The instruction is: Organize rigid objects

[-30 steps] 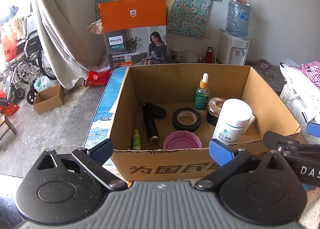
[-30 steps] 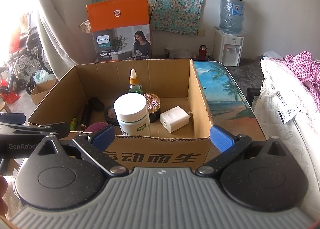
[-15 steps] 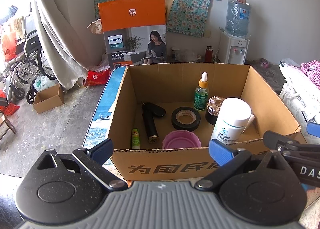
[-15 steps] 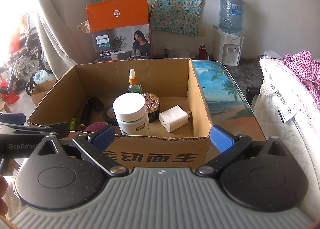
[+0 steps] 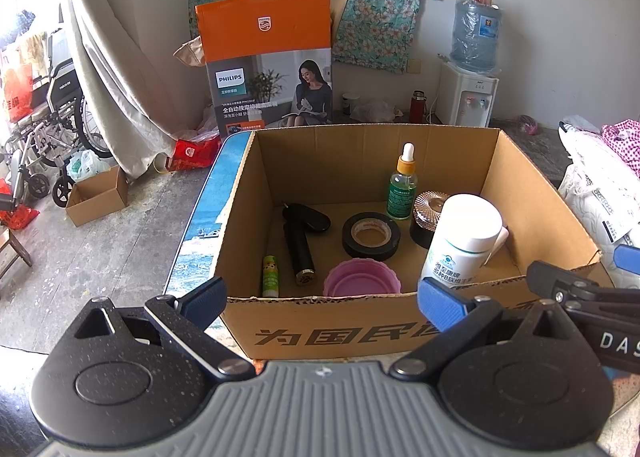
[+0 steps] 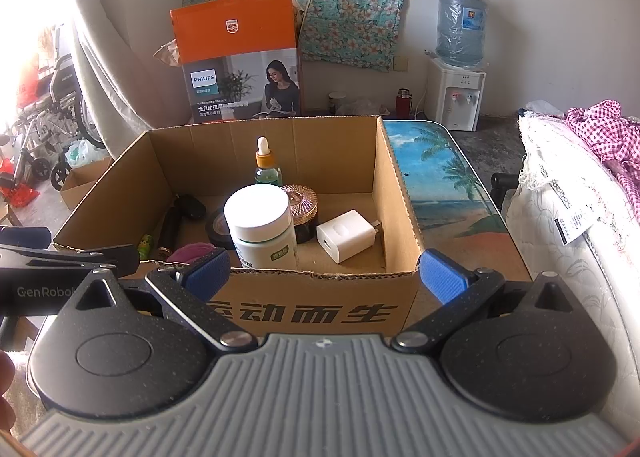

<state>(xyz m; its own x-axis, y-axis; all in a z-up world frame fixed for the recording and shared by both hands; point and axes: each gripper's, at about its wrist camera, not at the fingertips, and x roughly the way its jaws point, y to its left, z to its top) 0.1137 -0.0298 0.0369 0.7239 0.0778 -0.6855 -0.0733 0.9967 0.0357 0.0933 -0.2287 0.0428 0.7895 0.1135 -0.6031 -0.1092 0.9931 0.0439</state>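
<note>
An open cardboard box stands on a table with a beach print. Inside are a white pill bottle, a green dropper bottle, a roll of black tape, a copper-lidded jar, a pink lid, a black tube, a black case, a small green stick and a white charger. My left gripper and right gripper are both open and empty, in front of the box's near wall.
A beach-print table carries the box. An orange Philips carton stands behind it. A water dispenser is at the back right, bedding at the right, a wheelchair and a small carton at the left.
</note>
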